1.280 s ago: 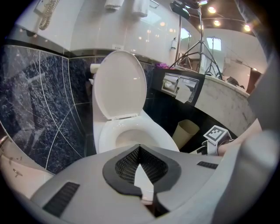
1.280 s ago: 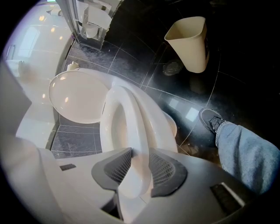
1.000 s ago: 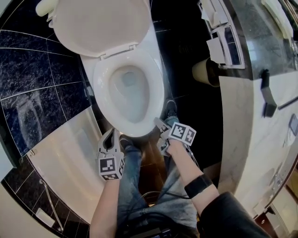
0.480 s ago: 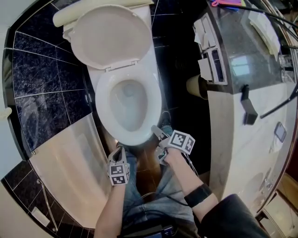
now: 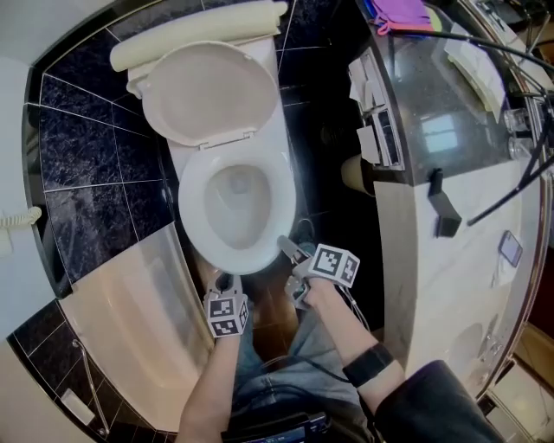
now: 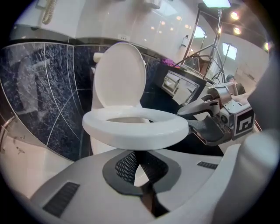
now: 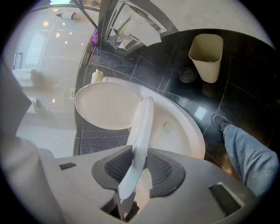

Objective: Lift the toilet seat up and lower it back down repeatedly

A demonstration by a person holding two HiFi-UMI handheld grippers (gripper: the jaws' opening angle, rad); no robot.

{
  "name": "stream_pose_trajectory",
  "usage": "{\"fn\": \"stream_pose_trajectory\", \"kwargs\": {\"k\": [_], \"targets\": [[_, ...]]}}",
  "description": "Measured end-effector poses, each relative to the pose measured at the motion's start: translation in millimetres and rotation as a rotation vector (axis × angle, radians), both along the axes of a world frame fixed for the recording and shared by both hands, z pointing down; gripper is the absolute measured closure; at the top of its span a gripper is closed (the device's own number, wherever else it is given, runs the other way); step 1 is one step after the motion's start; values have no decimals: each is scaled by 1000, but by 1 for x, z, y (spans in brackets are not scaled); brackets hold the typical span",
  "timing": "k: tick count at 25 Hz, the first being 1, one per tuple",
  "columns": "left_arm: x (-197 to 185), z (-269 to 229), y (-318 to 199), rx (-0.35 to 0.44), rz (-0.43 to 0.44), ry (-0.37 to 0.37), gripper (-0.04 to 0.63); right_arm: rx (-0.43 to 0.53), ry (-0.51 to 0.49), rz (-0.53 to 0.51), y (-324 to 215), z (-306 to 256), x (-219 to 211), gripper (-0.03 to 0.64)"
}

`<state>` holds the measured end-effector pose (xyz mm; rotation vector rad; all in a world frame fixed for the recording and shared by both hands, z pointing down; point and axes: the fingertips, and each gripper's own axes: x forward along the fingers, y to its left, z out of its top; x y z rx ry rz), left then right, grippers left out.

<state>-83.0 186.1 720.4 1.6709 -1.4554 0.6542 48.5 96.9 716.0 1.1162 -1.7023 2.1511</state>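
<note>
The right gripper [image 5: 288, 249] touches the toilet seat [image 5: 194, 186]; left gripper [image 5: 227, 282] near its front.

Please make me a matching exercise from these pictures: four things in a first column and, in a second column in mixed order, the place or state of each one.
1 toilet lid
2 toilet seat
3 waste bin
4 purple item

a on the dark floor
b fully raised, leaning back
c on the counter
d lifted partly off the bowl

Pairs: 1-b, 2-d, 3-a, 4-c
</note>
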Motion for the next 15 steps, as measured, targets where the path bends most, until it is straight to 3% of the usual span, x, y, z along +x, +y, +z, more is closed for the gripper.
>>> {"fn": "stream_pose_trajectory", "kwargs": {"k": [7, 11, 15], "targets": [[-15, -52, -42, 85, -64, 19, 595, 73, -54, -33, -30, -51, -10, 476], [-29, -90, -85, 147, -73, 19, 595, 218, -52, -104, -60, -101, -15, 520], [-48, -124, -135, 204, -92, 2, 595, 387, 46, -234, -83, -146, -15, 546]]}}
